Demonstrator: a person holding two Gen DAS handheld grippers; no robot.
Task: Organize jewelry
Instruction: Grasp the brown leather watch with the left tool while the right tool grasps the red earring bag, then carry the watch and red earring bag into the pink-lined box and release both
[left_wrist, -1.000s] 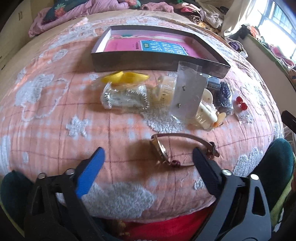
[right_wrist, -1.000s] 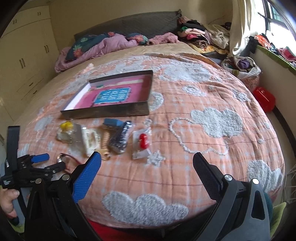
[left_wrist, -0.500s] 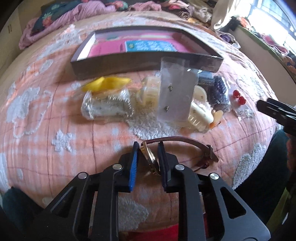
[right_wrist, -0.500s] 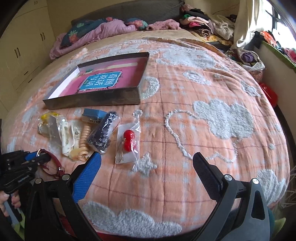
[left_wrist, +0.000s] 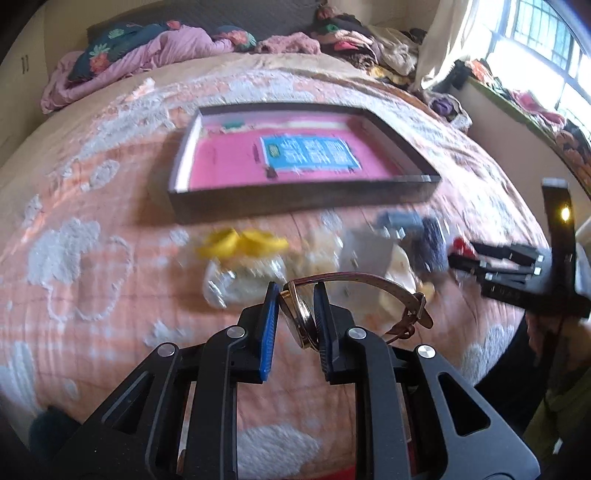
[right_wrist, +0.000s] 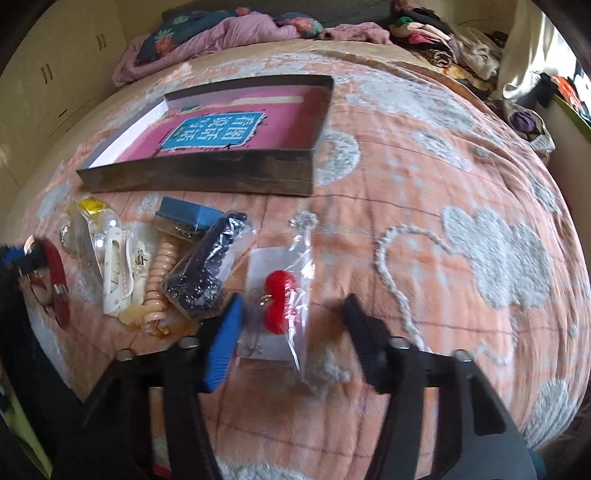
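Above the bedspread (left_wrist: 110, 184), watch (left_wrist: 299, 317) clamped edge-up.

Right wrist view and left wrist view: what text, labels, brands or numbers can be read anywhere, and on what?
"看图说话": large white characters on the blue label lying inside the box, seen upside down in the right wrist view.
Small print at that label's edge: too small to read.
Same label in the left wrist view: too blurred to read.
Nothing else legible.

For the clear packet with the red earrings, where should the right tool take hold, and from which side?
Grip the clear packet across its long side edges, near the end closest to the camera, coming down from above. It lies flat on the bedspread, lengthwise between the right tool fingers, so the flat film edges probably pinch easier than the round red beads.
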